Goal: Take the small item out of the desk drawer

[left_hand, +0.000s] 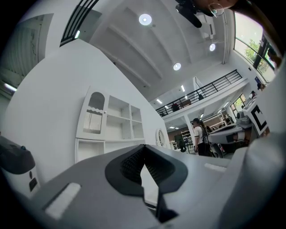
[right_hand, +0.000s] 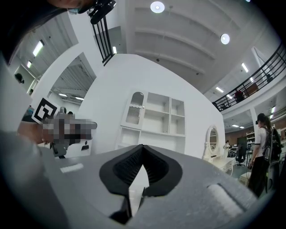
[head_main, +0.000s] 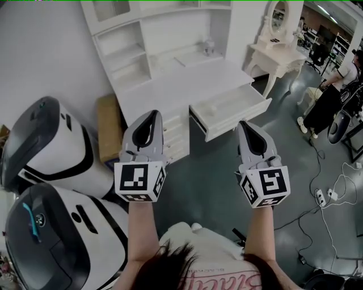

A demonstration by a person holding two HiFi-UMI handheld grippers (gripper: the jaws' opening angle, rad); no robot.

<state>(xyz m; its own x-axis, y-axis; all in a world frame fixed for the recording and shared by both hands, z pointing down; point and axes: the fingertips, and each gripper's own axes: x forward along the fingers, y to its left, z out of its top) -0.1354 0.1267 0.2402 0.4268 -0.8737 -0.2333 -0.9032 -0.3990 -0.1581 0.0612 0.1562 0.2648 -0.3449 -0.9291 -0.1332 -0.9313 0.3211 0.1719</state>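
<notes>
Drawer [head_main: 256, 111] stands open on desk [head_main: 170, 85]; any item inside is too faint to make out. Left gripper [head_main: 152, 114] and right gripper [head_main: 245, 124] are short of it, jaws together, empty.

Bright, even light from ceiling spots [right_hand: 157, 6]; shadows faint. Gripper views fisheye-bent, corners black, nearest foreground soft; head view sharp.

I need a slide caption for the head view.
Both shut, left gripper and right gripper face a white desk, drawer open.
</notes>
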